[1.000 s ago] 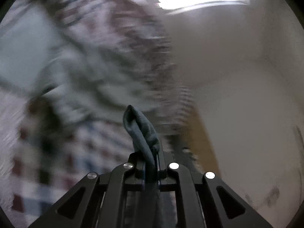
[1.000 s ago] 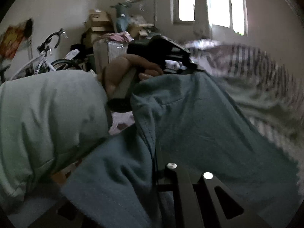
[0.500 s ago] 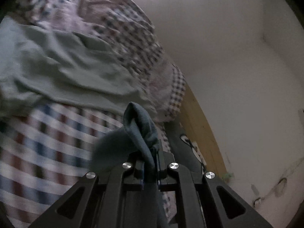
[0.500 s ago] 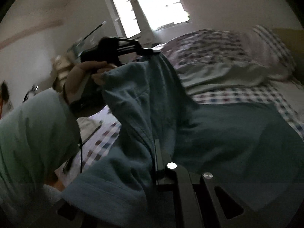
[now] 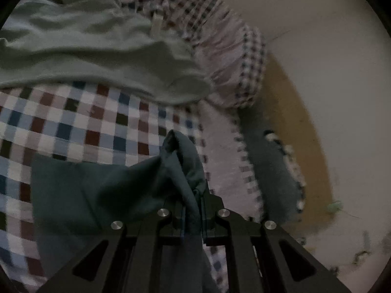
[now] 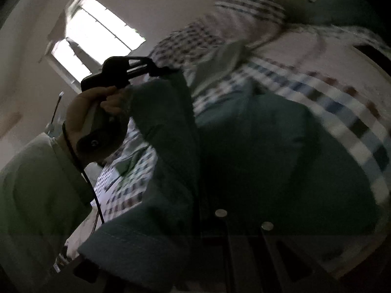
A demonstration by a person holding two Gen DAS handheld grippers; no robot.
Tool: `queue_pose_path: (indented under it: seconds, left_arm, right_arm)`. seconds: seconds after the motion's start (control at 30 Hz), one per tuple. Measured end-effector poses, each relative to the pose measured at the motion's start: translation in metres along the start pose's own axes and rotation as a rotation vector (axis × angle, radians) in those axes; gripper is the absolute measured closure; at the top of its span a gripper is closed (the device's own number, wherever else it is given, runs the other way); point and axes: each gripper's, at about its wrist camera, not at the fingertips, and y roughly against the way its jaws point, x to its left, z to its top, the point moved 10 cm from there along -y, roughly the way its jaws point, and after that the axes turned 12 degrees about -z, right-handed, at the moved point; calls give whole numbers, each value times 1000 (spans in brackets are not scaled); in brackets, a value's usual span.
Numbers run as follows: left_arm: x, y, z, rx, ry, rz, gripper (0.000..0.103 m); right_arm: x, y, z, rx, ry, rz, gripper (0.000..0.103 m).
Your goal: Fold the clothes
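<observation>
A dark teal garment hangs between both grippers over a checked bed. In the left wrist view my left gripper is shut on a bunched corner of it, and a fold sticks up past the tips. In the right wrist view the garment spreads wide and drapes across my right gripper, whose jaws are closed on the cloth; one finger is hidden under it. The same view shows a hand holding the left gripper up at the garment's far corner.
A pale green garment lies crumpled on the checked bedsheet beyond the teal one. A checked pillow and a dark cushion rest against the wooden headboard. A pale green sleeve fills the left of the right wrist view.
Both grippers have swept across the room toward the bed, each still holding the teal garment. The right view has rolled, and the garment now spreads over the checked sheet.
</observation>
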Motion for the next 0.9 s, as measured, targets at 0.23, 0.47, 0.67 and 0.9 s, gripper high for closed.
queue_pose_path:
  seconds: [0.23, 0.47, 0.67, 0.9]
  left_arm:
    - [18, -66, -7, 5, 24, 152, 96]
    - [26, -99, -10, 15, 4, 216, 91]
    - [-1, -75, 3, -48, -26, 11, 35]
    - [16, 22, 19, -144, -143, 67, 25]
  right_arm:
    - [-63, -6, 3, 44, -144, -40, 99]
    - [-93, 5, 10, 36, -214, -94, 96]
    - [-127, 26, 4, 30, -304, -192, 89]
    - [-197, 76, 12, -16, -387, -379, 88]
